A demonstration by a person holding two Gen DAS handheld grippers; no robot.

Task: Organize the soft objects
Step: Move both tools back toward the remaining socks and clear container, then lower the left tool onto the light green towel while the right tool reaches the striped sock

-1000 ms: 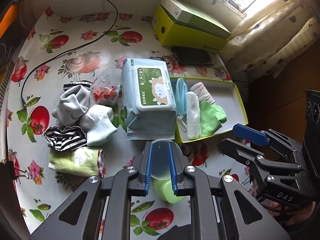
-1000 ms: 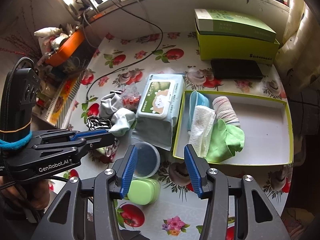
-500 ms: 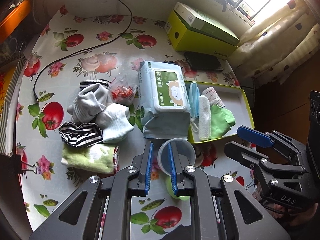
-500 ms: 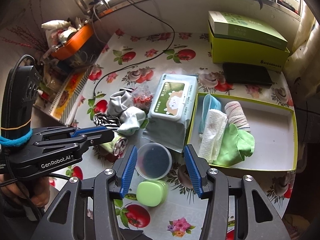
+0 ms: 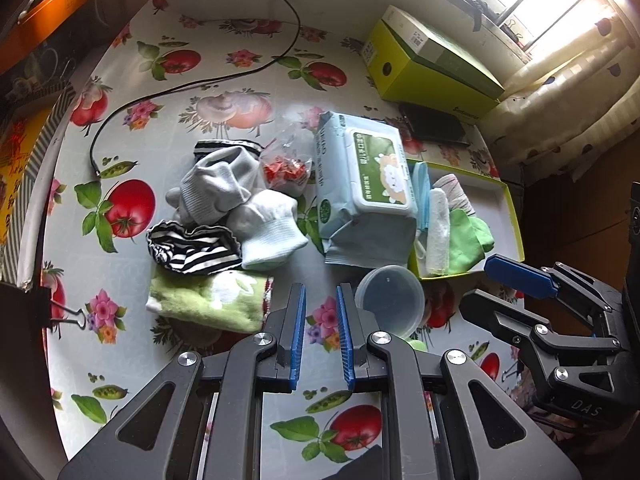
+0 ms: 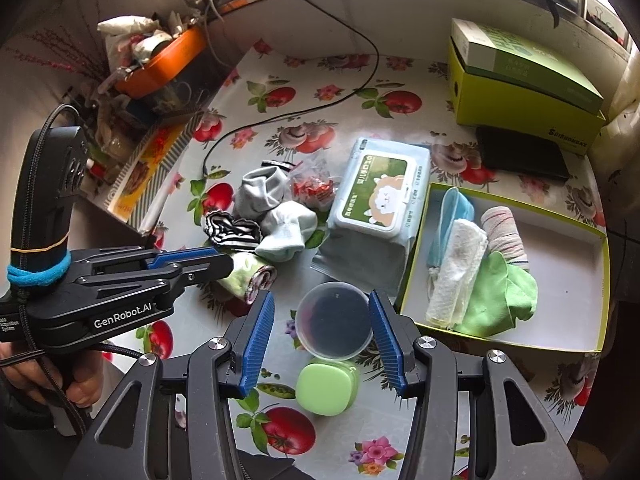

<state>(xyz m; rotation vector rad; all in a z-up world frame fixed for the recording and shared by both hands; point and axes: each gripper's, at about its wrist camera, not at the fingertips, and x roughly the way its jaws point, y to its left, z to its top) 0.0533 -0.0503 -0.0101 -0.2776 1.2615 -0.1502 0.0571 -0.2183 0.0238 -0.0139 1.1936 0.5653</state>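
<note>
A pile of soft things lies left of centre: grey socks (image 5: 218, 190), a pale blue sock (image 5: 270, 230), a striped cloth (image 5: 192, 250) and a folded green towel (image 5: 208, 298). The yellow-rimmed box (image 5: 514, 216) holds a white cloth (image 6: 456, 268), a green cloth (image 6: 500, 296), a blue mask and a striped roll. My left gripper (image 5: 319, 300) is empty, jaws a narrow gap apart, just right of the green towel. My right gripper (image 6: 322, 316) is open and empty, its jaws on either side of a clear plastic cup (image 6: 334, 322).
A wet-wipes pack (image 5: 366, 184) lies between the pile and the box. A small green case (image 6: 326, 388) sits below the cup. A snack bag (image 5: 286, 170), a black cable (image 5: 192, 84), a black wallet (image 6: 520, 154) and a green carton (image 6: 520, 76) stand further back.
My left gripper has let go of the clear cup and moved left toward the green towel, jaws opened slightly. Both cameras have pulled back; the cup stays on the table.
</note>
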